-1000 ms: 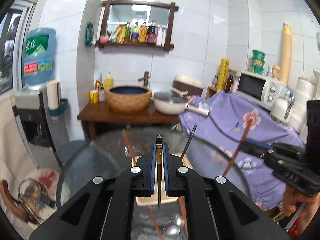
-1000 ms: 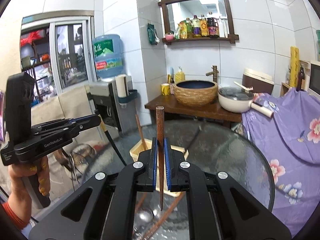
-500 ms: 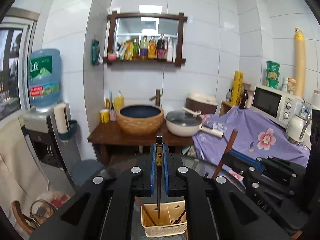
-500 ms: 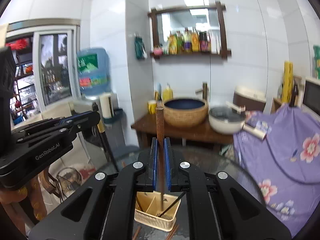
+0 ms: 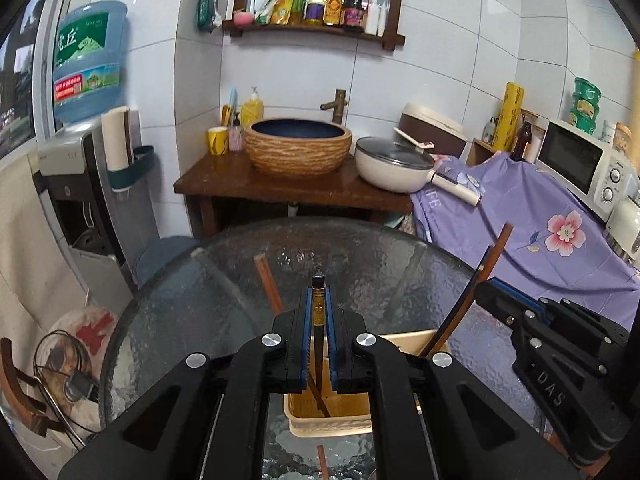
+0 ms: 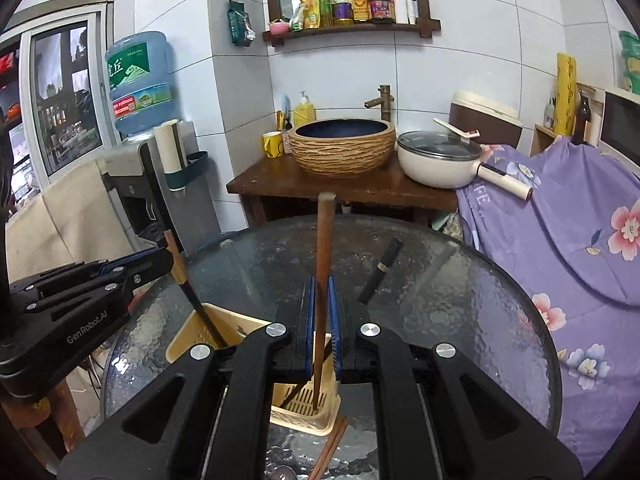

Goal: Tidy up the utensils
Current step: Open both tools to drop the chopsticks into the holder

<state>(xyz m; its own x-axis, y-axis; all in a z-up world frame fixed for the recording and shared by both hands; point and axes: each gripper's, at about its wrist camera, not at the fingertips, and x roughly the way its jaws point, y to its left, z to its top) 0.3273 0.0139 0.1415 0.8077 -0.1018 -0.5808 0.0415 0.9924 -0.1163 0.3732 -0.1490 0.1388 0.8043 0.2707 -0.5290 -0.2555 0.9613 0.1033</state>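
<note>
My left gripper is shut on a dark chopstick with a gold band, held upright with its tip down in the beige utensil caddy. My right gripper is shut on a brown wooden chopstick, also upright with its tip in the caddy. A brown chopstick and a dark chopstick lean in the caddy. Each gripper shows in the other's view, the right one and the left one.
The caddy stands on a round glass table. More chopsticks and a spoon lie on the glass in front of it. Behind are a wooden stand with a basin, a pan and a purple cloth.
Both grippers have come down toward the caddy, each with its chopstick. The chopstick tips now reach into the caddy's compartments.
</note>
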